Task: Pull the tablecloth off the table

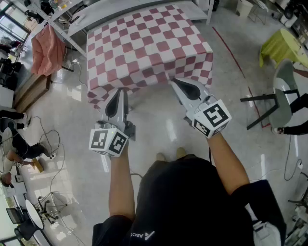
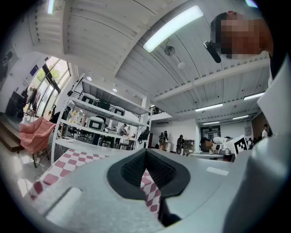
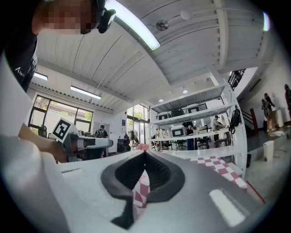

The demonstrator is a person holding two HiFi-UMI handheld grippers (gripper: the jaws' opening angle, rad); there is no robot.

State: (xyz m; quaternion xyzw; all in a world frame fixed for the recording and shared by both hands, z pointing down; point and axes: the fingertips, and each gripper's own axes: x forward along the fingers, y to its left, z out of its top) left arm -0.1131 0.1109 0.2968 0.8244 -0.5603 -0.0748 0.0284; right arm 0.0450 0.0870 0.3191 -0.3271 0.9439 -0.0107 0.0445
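A red-and-white checked tablecloth (image 1: 144, 43) covers the table and hangs over its near side. My left gripper (image 1: 120, 92) is shut on the hanging near edge towards the left. My right gripper (image 1: 174, 82) is shut on the same edge further right. In the left gripper view the black pads (image 2: 132, 170) meet at the tip (image 2: 145, 152), with a strip of checked cloth (image 2: 151, 193) pinched between them. The right gripper view shows the same: the gripper's tip (image 3: 145, 154) is closed and checked cloth (image 3: 142, 190) is caught between the jaws. The table under the cloth is hidden.
White shelving (image 1: 96, 12) stands right behind the table. A pink cloth (image 1: 45, 50) hangs on a rack at the left. At the right are a grey chair (image 1: 284, 93) and a yellow-green seat (image 1: 279, 45). A person (image 1: 19, 144) crouches at the far left among floor cables.
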